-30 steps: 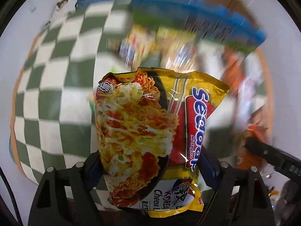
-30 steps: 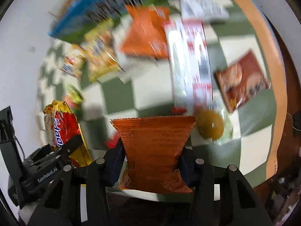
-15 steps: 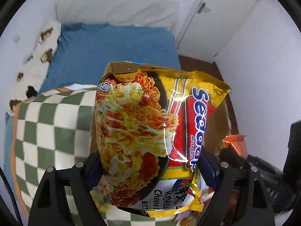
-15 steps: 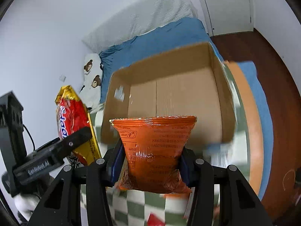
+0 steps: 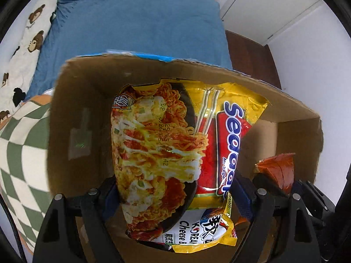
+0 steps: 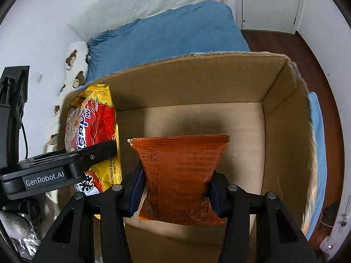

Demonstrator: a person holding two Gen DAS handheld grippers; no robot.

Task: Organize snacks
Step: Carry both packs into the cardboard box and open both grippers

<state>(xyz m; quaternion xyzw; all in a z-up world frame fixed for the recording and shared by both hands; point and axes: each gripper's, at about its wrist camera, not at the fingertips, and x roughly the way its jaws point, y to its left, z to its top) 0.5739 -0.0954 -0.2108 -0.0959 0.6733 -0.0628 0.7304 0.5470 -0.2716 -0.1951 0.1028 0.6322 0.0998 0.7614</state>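
Holding both snacks over the cardboard box now, I'm going view by view. Left wrist view: my left tool [image 5: 175, 199] is clamped wide across the lower part of the yellow noodle packet [image 5: 175, 153], pads pressing its two side edges, packet standing up in the jaws and hanging inside the mouth of the cardboard box [image 5: 72, 114]. Box floor under it looks bare as far as I can see. Orange snack bag [image 5: 278, 171] pokes in at the right edge of this view, near the box's right wall. Checkered cloth [image 5: 19, 149] lies left of the box, blue bed [image 5: 136, 22] beyond it. Right wrist view: my right tool [image 6: 175, 188] is pinched narrow on the waist of the orange snack bag [image 6: 182, 175], film bunched in between the pads, bag upright over the box floor [image 6: 241, 131], not touching it as far as I can tell. Noodle packet [image 6: 94, 127] sits at the left side of the box, the left tool's black finger [image 6: 96, 153] across it. Handling guess: both are light, crinkly film packs, slippery, contents brittle, so a hard squeeze likely crushes noodles or chips. Noodle block is stiff inside, so gripping across the side edges works; the orange bag is soft and puffy, best held at the sealed end or a pinched waist like now. Release low so they land flat, side by side.
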